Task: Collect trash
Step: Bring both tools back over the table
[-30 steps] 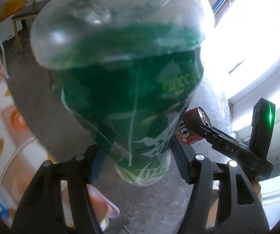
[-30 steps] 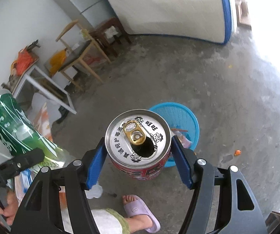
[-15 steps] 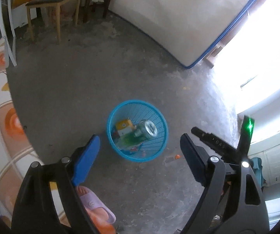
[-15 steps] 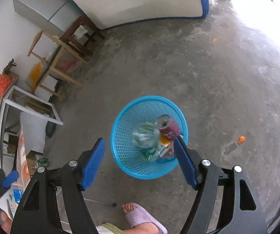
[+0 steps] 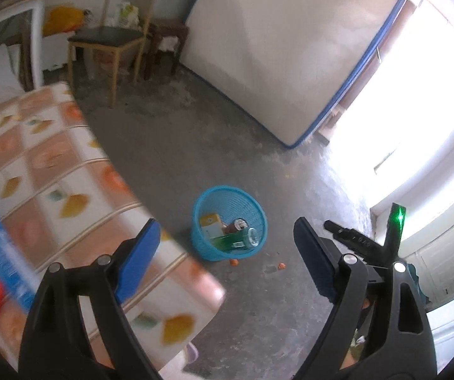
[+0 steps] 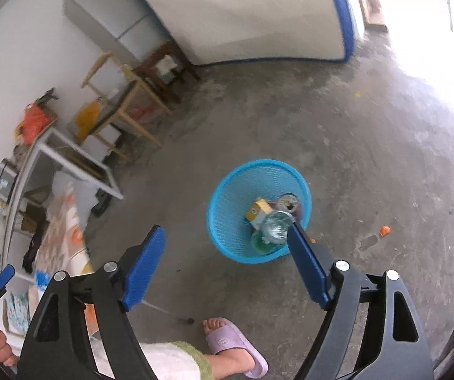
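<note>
The left tool [image 5: 223,247] is standing wide apart with nothing between its flat blue pads, and its jaws have just been opening; the right tool [image 6: 227,259] is likewise gaping empty, its jaws having just been widening too. Both are pointing down toward a round blue plastic basket [image 5: 227,198] with mesh walls, sitting on the rough, stained grey concrete floor [image 5: 170,145]. Inside the basket [image 6: 227,209] a green plastic bottle [image 5: 231,241] is lying on its side, its clear base facing the right wrist camera; beside it are leaning a red drinks can [image 6: 288,202] and a small yellow carton [image 5: 209,223], whose print is too small to read. The right tool's blue pad is covering part of the basket rim. At the left, a worktop [image 5: 52,164] under a glossy cloth patterned with orange squares is showing blurred, its near edge cut off. A foot in a lilac slipper [image 6: 233,345] is resting on the floor. Small orange scraps [image 5: 233,262] are lying near the basket.
</note>
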Motion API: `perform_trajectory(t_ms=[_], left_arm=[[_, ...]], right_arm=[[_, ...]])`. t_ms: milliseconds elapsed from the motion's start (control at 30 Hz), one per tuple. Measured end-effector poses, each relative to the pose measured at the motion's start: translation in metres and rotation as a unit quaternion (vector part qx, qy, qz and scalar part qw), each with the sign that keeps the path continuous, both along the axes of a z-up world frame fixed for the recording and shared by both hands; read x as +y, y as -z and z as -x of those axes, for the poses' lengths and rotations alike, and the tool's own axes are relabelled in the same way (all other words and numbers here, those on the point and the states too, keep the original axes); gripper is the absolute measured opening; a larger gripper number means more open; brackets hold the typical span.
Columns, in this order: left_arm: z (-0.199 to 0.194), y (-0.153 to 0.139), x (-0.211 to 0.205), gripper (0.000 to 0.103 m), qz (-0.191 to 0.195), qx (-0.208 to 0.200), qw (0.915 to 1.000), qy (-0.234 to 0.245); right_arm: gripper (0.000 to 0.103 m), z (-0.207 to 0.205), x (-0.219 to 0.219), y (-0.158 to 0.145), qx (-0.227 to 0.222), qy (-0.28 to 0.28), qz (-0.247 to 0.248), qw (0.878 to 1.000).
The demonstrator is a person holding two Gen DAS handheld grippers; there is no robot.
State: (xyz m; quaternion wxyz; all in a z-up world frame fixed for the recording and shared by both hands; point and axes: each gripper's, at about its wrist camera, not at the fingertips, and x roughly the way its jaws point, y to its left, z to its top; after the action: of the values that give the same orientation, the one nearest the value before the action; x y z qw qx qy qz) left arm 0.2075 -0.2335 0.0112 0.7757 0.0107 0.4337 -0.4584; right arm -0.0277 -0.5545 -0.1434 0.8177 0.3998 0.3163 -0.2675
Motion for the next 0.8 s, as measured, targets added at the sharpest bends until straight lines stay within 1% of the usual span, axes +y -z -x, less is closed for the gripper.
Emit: perform_trajectory(t_ms=[33,67,100,233,333,433,533,633,700,800], left_arm=[[0.0,-0.003,0.023,0.083,0.006,-0.006,0.9999,-0.01],[0.002,-0.004,0.036,0.083,0.009,-0.008,0.9998,-0.015],[0.004,-0.006,0.06,0.083,0.015,-0.014,0.9995,-0.024],[0.006,-0.006,0.126,0.083,0.024,-0.031,0.9975,-0.059],[0.009,-0.005,0.179,0.083,0.03,-0.038,0.994,-0.098],[0.015,0.001,0.236,0.083,0.033,-0.042,0.9875,-0.149],[0.02,0.011,0.274,0.083,0.031,-0.034,0.9823,-0.181],[0.02,0.024,0.3,0.083,0.027,-0.025,0.9771,-0.21],[0.02,0.031,0.32,0.083,0.024,-0.022,0.973,-0.228],[0.018,0.039,0.339,0.083,0.022,-0.019,0.9687,-0.247]], right_arm=[[0.078,-0.001,0.008,-0.006,-0.004,-0.006,0.004,1.0],[0.079,-0.002,0.016,-0.013,-0.011,-0.016,0.008,1.0],[0.079,-0.003,0.023,-0.019,-0.017,-0.026,0.011,0.999],[0.079,-0.019,0.052,-0.042,-0.028,-0.071,0.026,0.997],[0.079,-0.041,0.078,-0.057,-0.024,-0.118,0.039,0.992],[0.079,-0.065,0.106,-0.072,-0.031,-0.167,0.044,0.984],[0.079,-0.096,0.139,-0.083,-0.038,-0.222,0.036,0.974],[0.079,-0.122,0.173,-0.091,-0.034,-0.267,0.035,0.962],[0.079,-0.144,0.204,-0.097,-0.034,-0.309,0.035,0.95],[0.079,-0.169,0.238,-0.101,-0.026,-0.352,0.041,0.935]])
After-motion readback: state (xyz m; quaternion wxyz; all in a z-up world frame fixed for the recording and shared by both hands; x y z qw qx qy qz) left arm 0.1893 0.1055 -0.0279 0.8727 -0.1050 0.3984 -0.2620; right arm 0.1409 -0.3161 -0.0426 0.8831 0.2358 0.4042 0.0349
